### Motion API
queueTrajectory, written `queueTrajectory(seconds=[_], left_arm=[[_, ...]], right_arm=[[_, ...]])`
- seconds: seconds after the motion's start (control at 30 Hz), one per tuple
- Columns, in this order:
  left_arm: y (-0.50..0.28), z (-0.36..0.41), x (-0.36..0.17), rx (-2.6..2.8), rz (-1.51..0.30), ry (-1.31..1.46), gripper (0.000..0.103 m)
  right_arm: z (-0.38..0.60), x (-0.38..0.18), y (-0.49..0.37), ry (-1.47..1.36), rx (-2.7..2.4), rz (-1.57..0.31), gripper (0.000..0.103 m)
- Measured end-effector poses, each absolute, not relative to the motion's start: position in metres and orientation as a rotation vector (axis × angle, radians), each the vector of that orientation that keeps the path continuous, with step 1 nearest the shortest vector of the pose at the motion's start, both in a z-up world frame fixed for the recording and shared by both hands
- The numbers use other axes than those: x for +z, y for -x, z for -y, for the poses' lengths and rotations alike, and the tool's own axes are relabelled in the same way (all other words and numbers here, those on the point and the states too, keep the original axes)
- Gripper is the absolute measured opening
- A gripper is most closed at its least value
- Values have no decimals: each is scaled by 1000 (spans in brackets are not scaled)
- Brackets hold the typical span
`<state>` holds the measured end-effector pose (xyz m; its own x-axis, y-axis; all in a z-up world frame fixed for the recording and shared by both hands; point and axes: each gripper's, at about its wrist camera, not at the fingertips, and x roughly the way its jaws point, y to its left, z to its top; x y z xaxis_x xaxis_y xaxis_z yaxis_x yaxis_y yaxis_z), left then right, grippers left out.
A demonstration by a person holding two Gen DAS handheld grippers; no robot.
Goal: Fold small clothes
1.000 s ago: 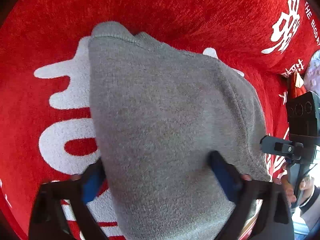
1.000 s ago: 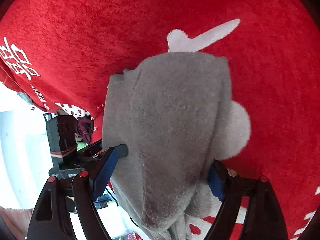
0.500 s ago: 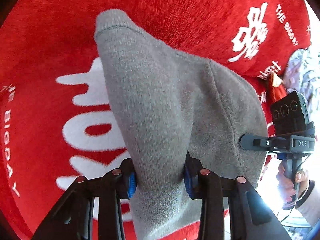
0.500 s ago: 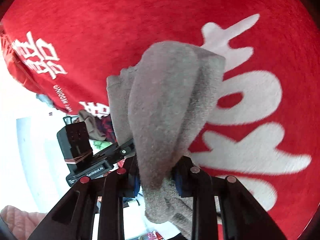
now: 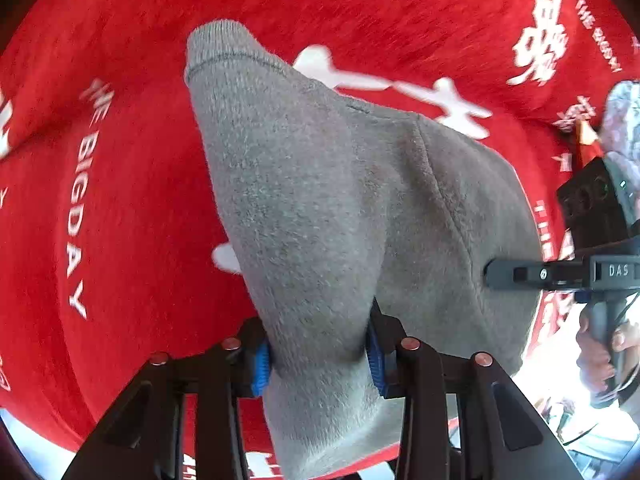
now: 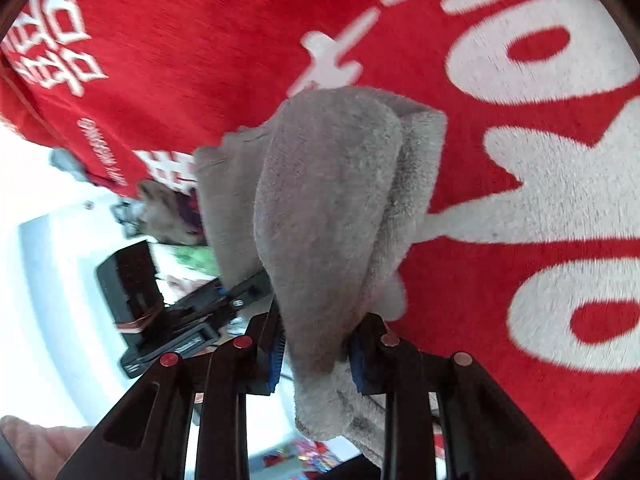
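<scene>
A small grey fleece garment [image 5: 340, 208] hangs between both grippers above a red cloth with white lettering [image 5: 120, 208]. My left gripper [image 5: 318, 354] is shut on one bunched end of it, its ribbed hem [image 5: 216, 46] pointing away. My right gripper [image 6: 316, 354] is shut on the other end of the grey garment [image 6: 328, 208], which droops in folds. The right gripper also shows at the right edge of the left wrist view [image 5: 560, 274], and the left gripper at the left of the right wrist view [image 6: 192, 312].
The red cloth [image 6: 200, 40] covers the whole work surface; its edge drops off at the left of the right wrist view. A pile of other clothes [image 6: 168, 216] lies beyond that edge. A hand [image 5: 600, 352] holds the right gripper's handle.
Both grippers closed on the garment's ends a second ago and have since lifted it and carried it across the red cloth; the lettering beneath has shifted.
</scene>
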<state>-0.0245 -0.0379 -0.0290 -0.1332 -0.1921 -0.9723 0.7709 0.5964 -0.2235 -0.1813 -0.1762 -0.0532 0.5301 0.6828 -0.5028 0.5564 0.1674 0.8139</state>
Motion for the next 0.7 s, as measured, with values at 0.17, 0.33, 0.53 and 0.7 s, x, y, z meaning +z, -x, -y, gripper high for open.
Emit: queueTrajectory(seconds=[0.17,0.33,0.53,0.7], left_arm=[[12,14,-31,-810,-1461,-427,51],[11,-3,-2,-722,-1375,-452,51],[22,-16,7,-667,-1331,-479,51],[32,-8,-32,-627,-1327,-504,51]], right_arm=[[198,-48,184,-1238,-164,-1304,41],[200,2,190,-1000,-257,-1338,47],[160,42,186,-953,-121,-1266,15],[110,13,171,-750,-113,-1398,14]])
